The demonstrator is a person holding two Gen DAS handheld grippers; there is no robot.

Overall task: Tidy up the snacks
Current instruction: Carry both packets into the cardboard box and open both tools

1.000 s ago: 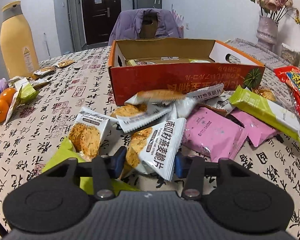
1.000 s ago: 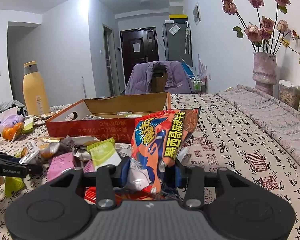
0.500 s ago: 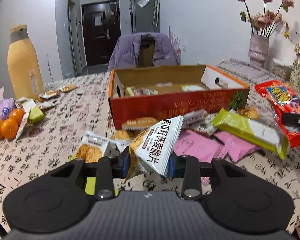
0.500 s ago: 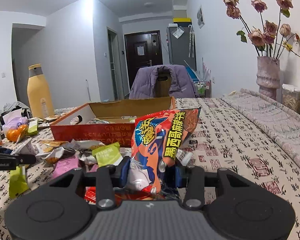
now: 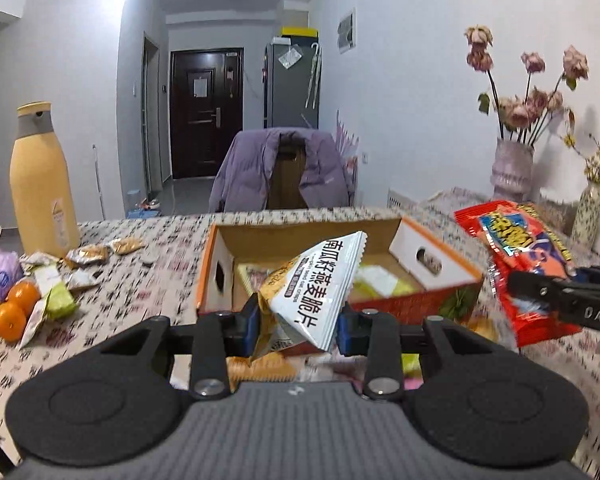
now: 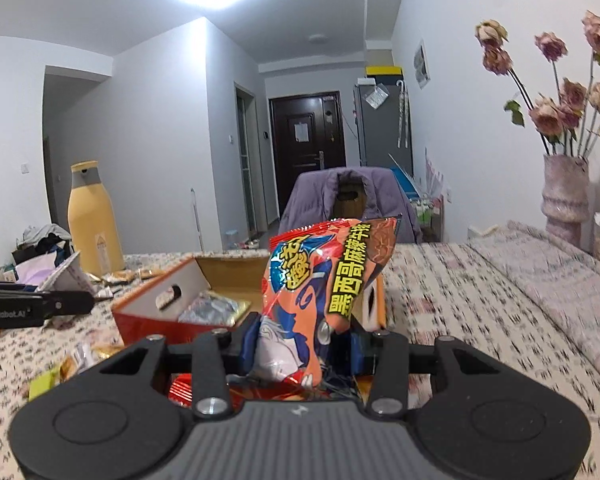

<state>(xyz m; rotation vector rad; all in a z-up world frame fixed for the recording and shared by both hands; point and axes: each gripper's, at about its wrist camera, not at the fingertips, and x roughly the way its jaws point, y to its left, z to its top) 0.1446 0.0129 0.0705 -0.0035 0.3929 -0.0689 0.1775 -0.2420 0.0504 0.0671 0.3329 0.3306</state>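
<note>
The white crisp packet [image 5: 314, 292] is now lifted off the counter [image 5: 132, 280]; a second ago it lay in the pile. It hangs before the open box [image 5: 416, 258], ready to go in. Its long axis points toward 1 o'clock. The left hand-held gripper [image 5: 296, 322] clenches it. The right hand-held gripper [image 6: 300, 344] grasps the red bag [image 6: 324, 280], raised too.

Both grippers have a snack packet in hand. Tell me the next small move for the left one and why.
Probably carry it forward over the open cardboard box before letting go. The left gripper is shut on the white oat-crisp packet, which hangs clear of the table, in front of the box's near wall. The right gripper holds the red chip bag off to the side, so the path looks free.
</note>
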